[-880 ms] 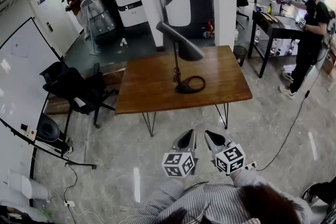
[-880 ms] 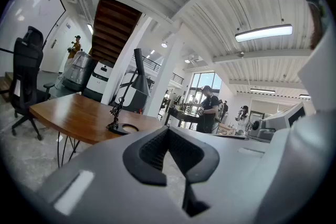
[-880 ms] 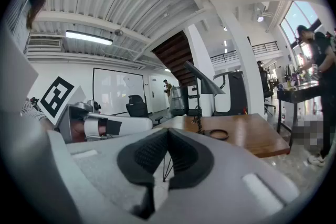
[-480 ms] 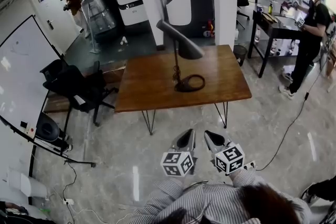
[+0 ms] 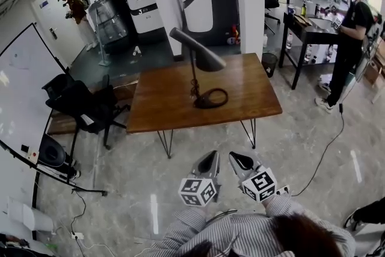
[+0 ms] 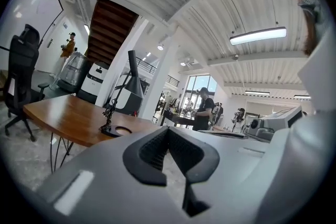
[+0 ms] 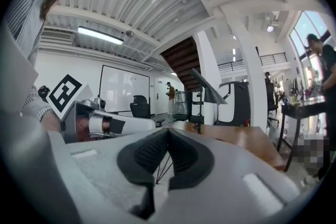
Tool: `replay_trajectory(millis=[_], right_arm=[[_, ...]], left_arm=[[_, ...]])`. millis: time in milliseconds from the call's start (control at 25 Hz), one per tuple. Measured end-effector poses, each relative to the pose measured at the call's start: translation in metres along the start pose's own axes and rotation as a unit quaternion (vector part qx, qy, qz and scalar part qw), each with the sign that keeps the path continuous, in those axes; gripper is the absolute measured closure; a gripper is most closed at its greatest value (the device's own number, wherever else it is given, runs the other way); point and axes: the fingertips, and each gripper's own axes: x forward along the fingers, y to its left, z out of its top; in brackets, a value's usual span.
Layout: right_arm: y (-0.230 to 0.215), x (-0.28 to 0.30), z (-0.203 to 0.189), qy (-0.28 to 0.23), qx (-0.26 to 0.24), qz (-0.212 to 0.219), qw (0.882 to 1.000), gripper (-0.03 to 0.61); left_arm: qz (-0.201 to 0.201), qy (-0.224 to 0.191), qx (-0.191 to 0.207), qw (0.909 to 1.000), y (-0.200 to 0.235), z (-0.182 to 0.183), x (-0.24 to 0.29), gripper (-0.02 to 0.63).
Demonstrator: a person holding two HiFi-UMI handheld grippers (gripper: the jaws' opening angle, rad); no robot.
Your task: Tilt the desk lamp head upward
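Observation:
A dark desk lamp stands on the wooden table (image 5: pixel 162 105). Its cone head (image 5: pixel 197 50) slopes down to the right, and its ring base (image 5: pixel 212 99) lies near the table's middle. My left gripper (image 5: pixel 208 161) and right gripper (image 5: pixel 238 160) hang side by side over the floor, well short of the table's near edge. Both are shut on nothing. The left gripper view has its gripper (image 6: pixel 168 131) closed, with the lamp (image 6: pixel 131 65) far off to the left. In the right gripper view its gripper (image 7: pixel 168 131) is closed below the distant lamp head (image 7: pixel 208 87).
A black office chair (image 5: pixel 81 102) stands at the table's left end beside a whiteboard (image 5: pixel 24 87). A white pillar (image 5: pixel 249 3) rises behind the table. A person (image 5: pixel 349 33) stands at a black desk (image 5: pixel 307 24) on the right. A cable (image 5: pixel 328 150) runs across the floor.
The table and lamp have slid slightly left in the head view. Both grippers stay shut and side by side. The lamp has not moved on the table.

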Motion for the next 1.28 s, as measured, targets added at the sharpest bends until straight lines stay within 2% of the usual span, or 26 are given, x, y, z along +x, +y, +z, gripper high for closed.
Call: replay_trajectory(millis=[120, 440, 600, 760, 960, 1080, 1280], right_arm=[[-0.013, -0.001, 0.013, -0.014, -0.026, -0.003, 1.000, 0.578], [-0.043, 0.005, 0.010, -0.011, -0.030, -0.005, 0.999, 0.578], [-0.062, 0.028, 0.007, -0.014, -0.021, -0.017, 1.000, 0.578], [-0.085, 0.075, 0.014, -0.019, -0.024, -0.022, 0.999, 0.578], [-0.111, 0.148, 0.035, -0.028, -0.030, -0.024, 0.999, 0.578], [-0.128, 0.189, 0.046, -0.040, -0.019, -0.038, 0.998, 0.578], [-0.154, 0.242, 0.053, -0.043, -0.005, -0.060, 0.997, 0.578]], left_arm=[[-0.002, -0.007, -0.003, 1.0000, -0.004, 0.002, 0.008, 0.615], [0.000, -0.010, -0.014, 0.9999, 0.000, -0.005, 0.036, 0.615], [-0.002, -0.006, -0.002, 1.0000, 0.019, -0.001, 0.059, 0.615], [-0.002, -0.010, 0.008, 0.9999, 0.057, 0.017, 0.090, 0.615], [0.019, -0.017, 0.011, 0.9996, 0.129, 0.056, 0.132, 0.615], [0.017, -0.013, 0.008, 0.9997, 0.166, 0.075, 0.159, 0.615], [0.012, -0.004, 0.029, 0.9995, 0.211, 0.097, 0.204, 0.615]])
